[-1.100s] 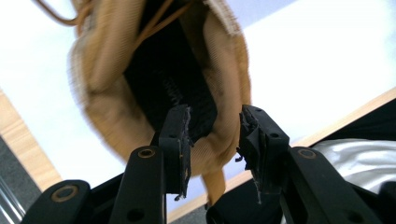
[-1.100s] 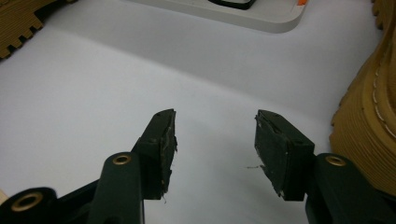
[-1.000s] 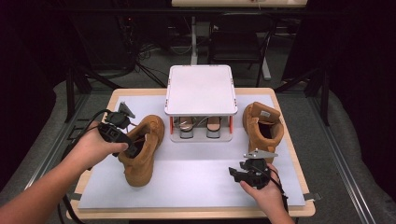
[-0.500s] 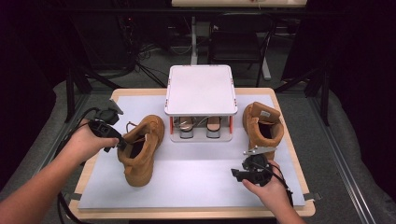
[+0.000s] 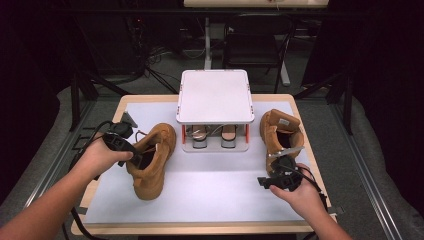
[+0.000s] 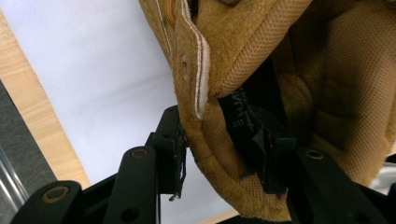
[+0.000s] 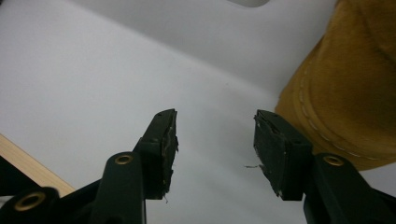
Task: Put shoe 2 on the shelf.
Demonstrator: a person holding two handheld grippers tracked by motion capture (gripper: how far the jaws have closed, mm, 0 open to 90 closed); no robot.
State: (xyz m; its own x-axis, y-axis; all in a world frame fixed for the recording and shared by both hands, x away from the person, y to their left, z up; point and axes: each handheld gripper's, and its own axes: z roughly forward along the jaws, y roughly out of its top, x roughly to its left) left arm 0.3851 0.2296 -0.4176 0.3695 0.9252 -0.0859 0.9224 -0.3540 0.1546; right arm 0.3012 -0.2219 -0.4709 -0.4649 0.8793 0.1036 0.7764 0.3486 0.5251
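A tan suede boot (image 5: 150, 160) lies on the white mat, toe toward me. My left gripper (image 5: 134, 150) is at its collar. In the left gripper view the jaws of the left gripper (image 6: 222, 158) straddle the boot's padded collar wall (image 6: 210, 140), one pad outside and one inside against the lining. These jaws have just been opening a little with the collar still between them. The second tan boot (image 5: 280, 132) stands at the right. My right gripper (image 5: 267, 181) hovers just in front of it, open and empty above the mat (image 7: 93, 70), with that boot's side (image 7: 345, 93) close on its right.
A white-topped rack (image 5: 215, 95) stands at the back centre with two shoes (image 5: 200, 135) underneath. The white mat (image 5: 215, 192) covers the wooden table (image 5: 200, 229). Black stands and cables (image 5: 150, 70) lie on the floor behind.
My left hand has shifted a little left and down at the boot's collar. The right gripper has risen slightly beside the right boot. Both boots stay where they were.
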